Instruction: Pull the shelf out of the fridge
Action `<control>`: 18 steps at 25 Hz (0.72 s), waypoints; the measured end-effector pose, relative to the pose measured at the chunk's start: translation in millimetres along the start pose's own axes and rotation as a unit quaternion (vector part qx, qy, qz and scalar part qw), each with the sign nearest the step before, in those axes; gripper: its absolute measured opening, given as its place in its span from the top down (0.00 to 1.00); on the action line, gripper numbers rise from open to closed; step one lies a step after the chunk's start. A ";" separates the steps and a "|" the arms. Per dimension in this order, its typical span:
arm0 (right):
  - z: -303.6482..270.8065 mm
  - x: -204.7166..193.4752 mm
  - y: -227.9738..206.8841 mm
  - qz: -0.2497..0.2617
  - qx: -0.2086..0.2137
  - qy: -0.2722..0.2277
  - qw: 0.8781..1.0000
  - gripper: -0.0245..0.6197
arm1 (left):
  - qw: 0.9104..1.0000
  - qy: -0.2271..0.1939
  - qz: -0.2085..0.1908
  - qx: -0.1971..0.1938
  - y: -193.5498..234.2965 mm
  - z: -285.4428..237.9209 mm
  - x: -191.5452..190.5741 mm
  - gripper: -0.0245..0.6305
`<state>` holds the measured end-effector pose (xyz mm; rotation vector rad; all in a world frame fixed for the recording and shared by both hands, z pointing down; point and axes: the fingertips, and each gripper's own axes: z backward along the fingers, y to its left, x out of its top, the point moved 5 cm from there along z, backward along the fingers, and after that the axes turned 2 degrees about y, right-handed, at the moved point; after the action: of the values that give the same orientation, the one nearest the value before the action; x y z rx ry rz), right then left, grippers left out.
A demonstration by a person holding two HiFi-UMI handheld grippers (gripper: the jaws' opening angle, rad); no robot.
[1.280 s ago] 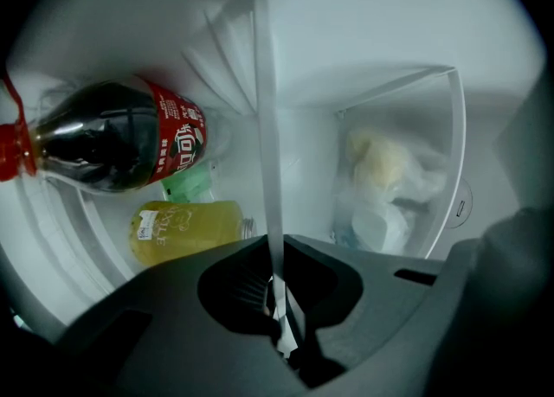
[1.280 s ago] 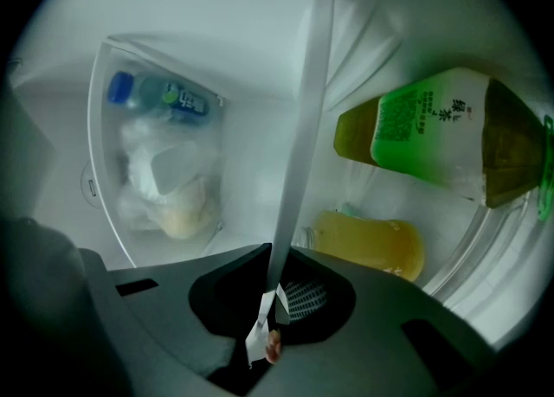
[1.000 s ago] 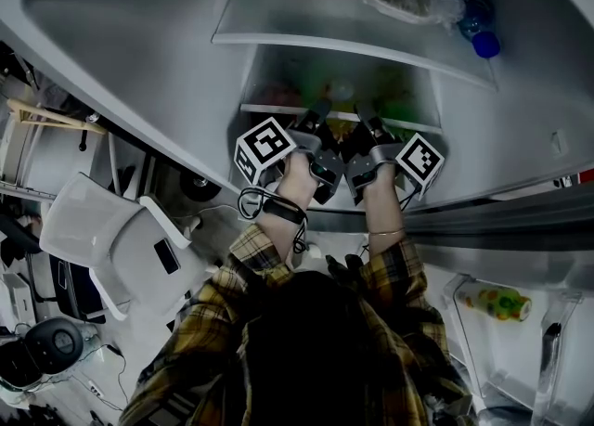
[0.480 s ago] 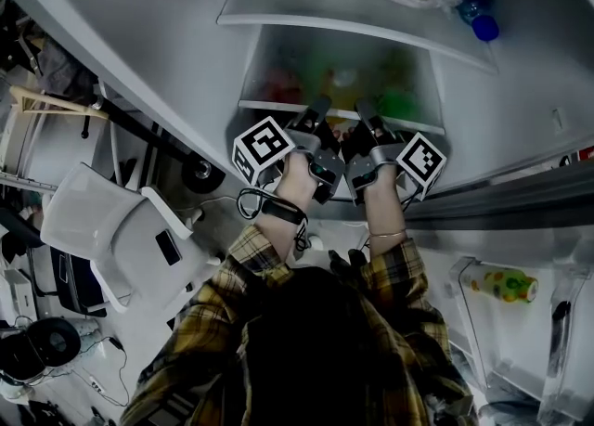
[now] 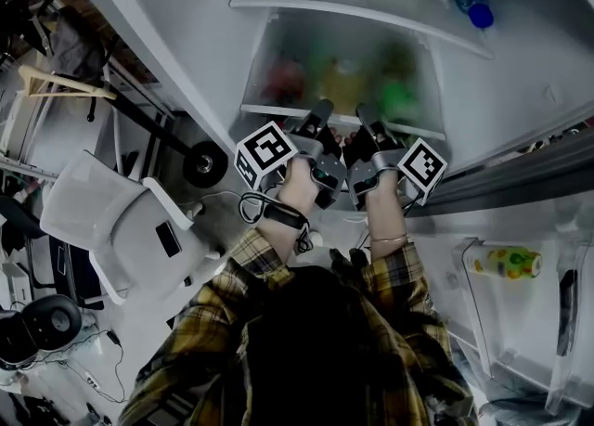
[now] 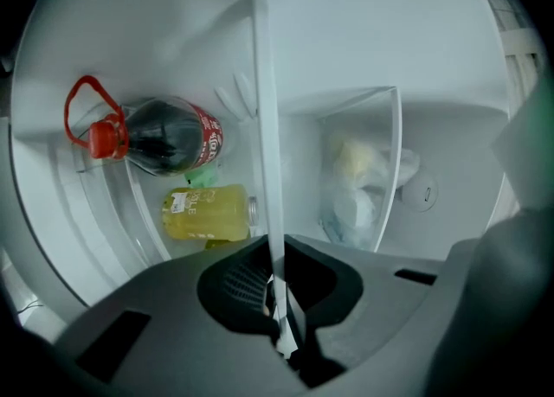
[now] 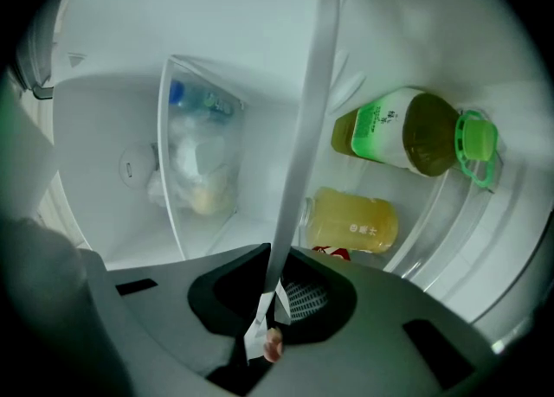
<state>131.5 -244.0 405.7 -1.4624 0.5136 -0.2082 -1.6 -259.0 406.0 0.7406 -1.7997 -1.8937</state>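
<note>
- My left gripper (image 5: 318, 120) is just left of centre in the head view. In the left gripper view its fingers (image 6: 238, 278) pinch the front edge of the shelf (image 6: 264, 127), which runs up the middle of the frame as a pale strip.
- My right gripper (image 5: 365, 120) sits just beside the left one. In the right gripper view its fingers (image 7: 303, 300) are likewise pinching that shelf edge.
- In the head view the shelf lies inside the open fridge (image 5: 167, 53), at upper centre, with its front edge at my fingertips.
- In the left gripper view, left of the shelf edge, are a dark bottle with a red cap (image 6: 164, 134) and a yellow bottle (image 6: 206, 212).
- In the right gripper view, right of the shelf edge, is a green-capped bottle (image 7: 407, 140).
- A higher shelf at the top of the head view carries a blue-capped bottle (image 5: 473, 2).
- A white chair (image 5: 121, 229) stands at the left of the head view.
</note>
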 end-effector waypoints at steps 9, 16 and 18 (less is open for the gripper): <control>30.9 -16.2 5.7 0.013 0.003 0.004 1.000 0.89 | 1.000 -0.001 -0.003 0.000 -1.7 27.4 -22.5 0.92; 46.8 -28.9 9.5 0.020 0.000 0.010 1.000 0.89 | 1.000 -0.003 -0.008 0.000 -3.0 44.8 -31.3 0.93; 51.2 -32.7 10.1 0.019 -0.001 0.010 1.000 0.89 | 1.000 -0.003 -0.005 0.006 -2.9 50.5 -34.3 0.92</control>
<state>124.3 -182.9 403.8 -1.4527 0.5584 -0.1928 -7.2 -198.2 407.1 0.7499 -1.8156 -1.8960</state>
